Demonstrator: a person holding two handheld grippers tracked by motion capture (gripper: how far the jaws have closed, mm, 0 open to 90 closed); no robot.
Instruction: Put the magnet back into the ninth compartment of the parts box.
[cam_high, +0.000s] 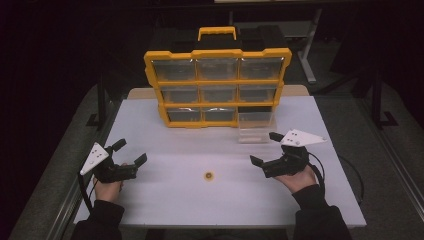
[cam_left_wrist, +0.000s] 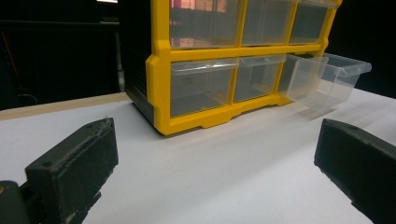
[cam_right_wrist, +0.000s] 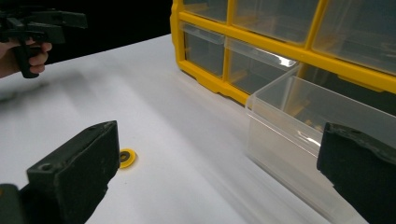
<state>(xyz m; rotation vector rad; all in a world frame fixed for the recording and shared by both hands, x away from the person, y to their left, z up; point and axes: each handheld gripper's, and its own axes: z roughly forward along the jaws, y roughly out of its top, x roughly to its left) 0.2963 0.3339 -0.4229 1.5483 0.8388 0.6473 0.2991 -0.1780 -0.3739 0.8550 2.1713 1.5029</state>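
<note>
A white surface (cam_high: 165, 200) fills the middle of a dim room, with dark floor on both sides and a pale wooden strip along its far edge. A wide stretch of bare top lies open between the front edge and the things at the back.

The yellow organiser (cam_high: 218, 87) stands upright near the far edge, a carry handle on top and three rows of three clear drawers facing the person. Its bottom right bay is open and dark. The clear drawer (cam_high: 255, 126) from that bay sits pulled out, its front end resting on the surface and its back still at the bay's mouth.

The left hand-held gripper (cam_high: 132, 152) is held low near the left edge, its jaws spread wide and holding nothing, pointing toward the centre. The right hand-held gripper (cam_high: 266, 148) mirrors it near the right side, just in front of the pulled-out drawer, jaws likewise parted and empty. Each sleeved forearm enters from the front edge.

A small yellow ring (cam_high: 209, 175) lies flat on the open middle between the two grippers, apart from both
</note>
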